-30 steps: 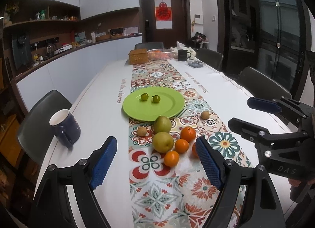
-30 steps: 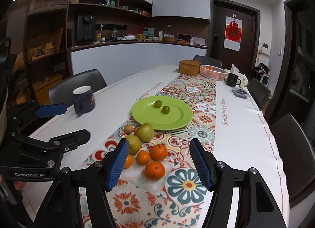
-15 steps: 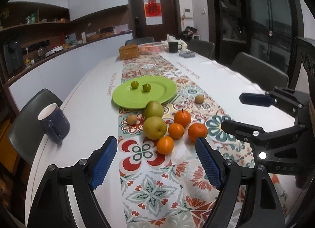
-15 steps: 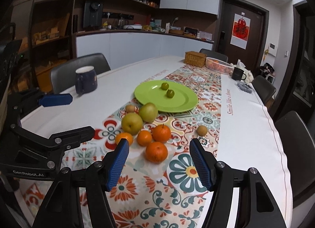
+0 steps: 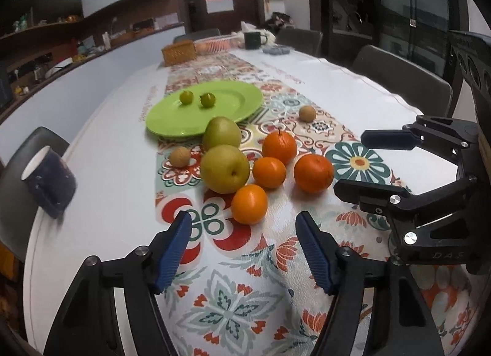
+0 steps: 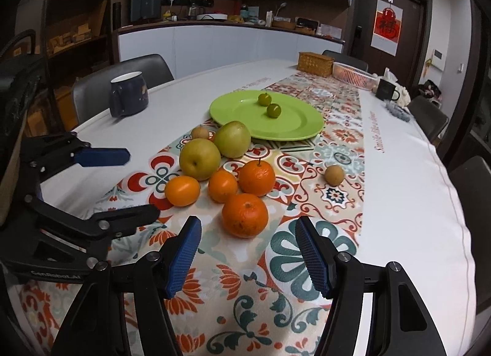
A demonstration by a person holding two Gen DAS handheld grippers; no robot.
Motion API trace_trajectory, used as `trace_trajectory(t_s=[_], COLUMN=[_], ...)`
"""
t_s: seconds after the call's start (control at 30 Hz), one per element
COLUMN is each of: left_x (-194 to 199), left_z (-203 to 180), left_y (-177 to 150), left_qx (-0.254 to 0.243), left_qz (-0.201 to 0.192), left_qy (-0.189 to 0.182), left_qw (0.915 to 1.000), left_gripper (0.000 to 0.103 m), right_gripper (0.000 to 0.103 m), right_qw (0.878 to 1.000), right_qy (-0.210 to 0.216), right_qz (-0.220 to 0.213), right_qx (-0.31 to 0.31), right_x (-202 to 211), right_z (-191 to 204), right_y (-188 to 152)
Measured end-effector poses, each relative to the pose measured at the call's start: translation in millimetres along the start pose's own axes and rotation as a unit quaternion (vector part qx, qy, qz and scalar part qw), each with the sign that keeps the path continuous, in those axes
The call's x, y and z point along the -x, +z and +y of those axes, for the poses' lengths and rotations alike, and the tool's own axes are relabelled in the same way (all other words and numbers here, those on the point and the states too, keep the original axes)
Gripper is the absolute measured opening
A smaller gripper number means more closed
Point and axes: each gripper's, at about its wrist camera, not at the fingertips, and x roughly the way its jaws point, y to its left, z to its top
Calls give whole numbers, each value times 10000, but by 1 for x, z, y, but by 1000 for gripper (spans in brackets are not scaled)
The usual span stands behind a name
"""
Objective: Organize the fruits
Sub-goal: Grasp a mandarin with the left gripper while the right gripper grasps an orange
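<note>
Approach step: left tool (image 5: 244, 251) and right tool (image 6: 247, 256) both gaped empty before the oranges (image 6: 245, 215). Next, probably: close on one, carry to green plate (image 6: 294, 122).

Orange mandarins (image 5: 313, 168), yellow-green pears (image 5: 225, 169), lime-green plate (image 5: 242, 107), navy mug (image 5: 49, 183); floral red-teal-patterned runner (image 5: 233, 300) on white tabletop (image 5: 113, 171)
</note>
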Motion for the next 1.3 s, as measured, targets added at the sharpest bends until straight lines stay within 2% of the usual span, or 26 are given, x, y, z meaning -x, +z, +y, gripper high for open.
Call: trace_trajectory(t_s=[0.17,0.27,0.47,0.63,0.8,0.87,1.3], left_x=[-16,-26,-37,-48,-53,-53,-42], left_z=[0,1,4,7,9,10,11], left_y=[3,5,11,14,15,15,13], left_qx=[-48,-9,85,300,446,523,747], left_qz=[214,357,437,609,655,663,621], left_qy=[-197,-298,-375,-549,-599,-611,-580], left_qw=[9996,9989,9983,9962,9951,9946,9936], left_gripper=[63,62,55,41,34,33,33], right_gripper=[64,58,54,54,49,44,44], right_qw=[9998,9992,9978,9963,9950,9946,9951], right_qy=[129,261,446,609,731,743,692], right_qz=[129,255,347,435,491,500,426], right_qx=[-65,-175,-340,-417,-475,-515,-562], right_x=[-17,-27,-38,-47,-53,-54,-44], right_z=[-4,-9,-16,-19,-18,-19,-18], right_y=[0,0,2,4,4,4,6])
